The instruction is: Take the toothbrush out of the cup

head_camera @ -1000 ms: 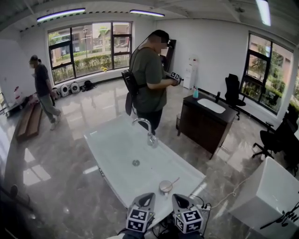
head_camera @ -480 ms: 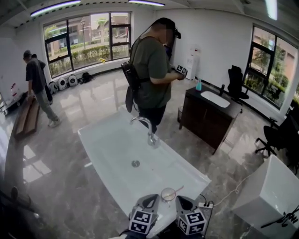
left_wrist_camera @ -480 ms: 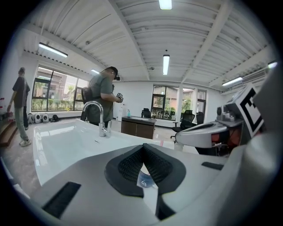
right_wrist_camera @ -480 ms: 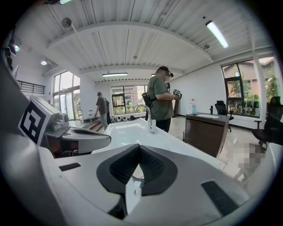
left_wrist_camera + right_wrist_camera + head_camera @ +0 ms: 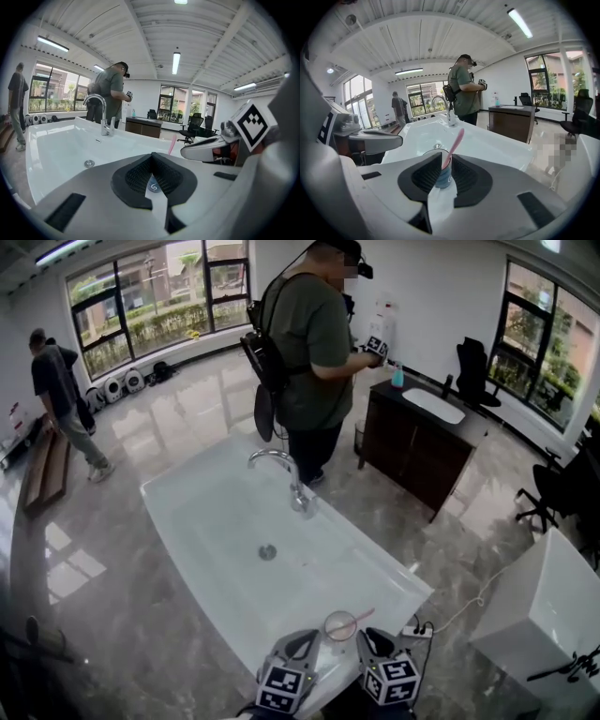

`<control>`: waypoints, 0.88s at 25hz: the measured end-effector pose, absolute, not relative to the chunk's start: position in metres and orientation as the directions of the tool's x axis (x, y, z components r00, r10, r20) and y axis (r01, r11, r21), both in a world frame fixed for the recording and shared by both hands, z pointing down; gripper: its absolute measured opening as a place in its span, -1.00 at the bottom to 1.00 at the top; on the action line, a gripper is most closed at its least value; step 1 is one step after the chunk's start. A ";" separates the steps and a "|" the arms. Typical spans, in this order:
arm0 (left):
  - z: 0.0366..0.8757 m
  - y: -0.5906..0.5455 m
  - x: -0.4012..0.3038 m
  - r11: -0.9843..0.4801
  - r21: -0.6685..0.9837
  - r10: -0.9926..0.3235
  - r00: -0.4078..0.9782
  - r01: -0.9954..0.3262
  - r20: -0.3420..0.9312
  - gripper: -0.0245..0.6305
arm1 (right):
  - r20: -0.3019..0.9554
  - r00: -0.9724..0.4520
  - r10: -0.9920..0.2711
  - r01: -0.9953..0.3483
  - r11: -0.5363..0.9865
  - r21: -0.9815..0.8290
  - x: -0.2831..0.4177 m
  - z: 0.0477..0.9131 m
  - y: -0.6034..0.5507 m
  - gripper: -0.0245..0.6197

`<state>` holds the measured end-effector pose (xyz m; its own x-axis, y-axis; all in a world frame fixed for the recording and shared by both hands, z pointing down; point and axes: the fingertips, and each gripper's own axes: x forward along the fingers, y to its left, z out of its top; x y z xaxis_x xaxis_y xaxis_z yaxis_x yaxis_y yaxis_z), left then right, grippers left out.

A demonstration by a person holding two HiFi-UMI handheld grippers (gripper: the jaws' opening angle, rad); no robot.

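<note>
Two tongs close on the cup (image 5: 339, 624) at the sink worktop's (image 5: 216, 521) near edge: left tongs (image 5: 152, 157) together, right tongs (image 5: 446, 161) opening astride it, probably to take the pink toothbrush (image 5: 454, 143) leaning inside.

Bright daylight from windows (image 5: 150, 292) at 11 o'clock glares off the glossy floor (image 5: 70, 568). Ceiling tube lights (image 5: 176, 63) add even light. Strong fisheye bending darkens all 3 views' edges.

Glossy marble floor (image 5: 112, 615), big windows (image 5: 169, 287), dark vanity (image 5: 412, 460).
</note>
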<state>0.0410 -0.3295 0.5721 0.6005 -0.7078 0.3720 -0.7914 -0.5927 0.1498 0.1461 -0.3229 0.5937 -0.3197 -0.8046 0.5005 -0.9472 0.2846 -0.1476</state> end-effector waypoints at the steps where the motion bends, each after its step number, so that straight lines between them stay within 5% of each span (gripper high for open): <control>1: 0.571 -0.330 0.041 -0.593 0.152 -0.708 0.601 -0.791 0.371 -0.93 | 0.501 -0.323 -0.803 -0.946 0.282 -0.157 0.146 0.595 -0.326 -0.65; 7: 0.577 -0.329 0.040 -0.596 0.166 -0.704 0.611 -0.786 0.363 -0.92 | 0.495 -0.338 -0.801 -0.941 0.274 -0.199 0.144 0.598 -0.347 -0.36; 16: 0.580 -0.332 0.031 -0.581 0.157 -0.718 0.594 -0.799 0.364 -0.93 | 0.508 -0.380 -0.773 -0.925 0.313 -0.214 0.132 0.607 -0.365 -0.36; 22: 0.583 -0.335 0.030 -0.568 0.170 -0.718 0.585 -0.805 0.376 -0.93 | 0.507 -0.357 -0.784 -0.933 0.326 -0.152 0.134 0.602 -0.367 -0.71</control>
<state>0.0298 -0.3353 0.5828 0.5854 -0.7180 0.3764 -0.8055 -0.5678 0.1697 0.1340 -0.3669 0.6018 -0.3567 -0.7843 0.5075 -0.9330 0.3263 -0.1516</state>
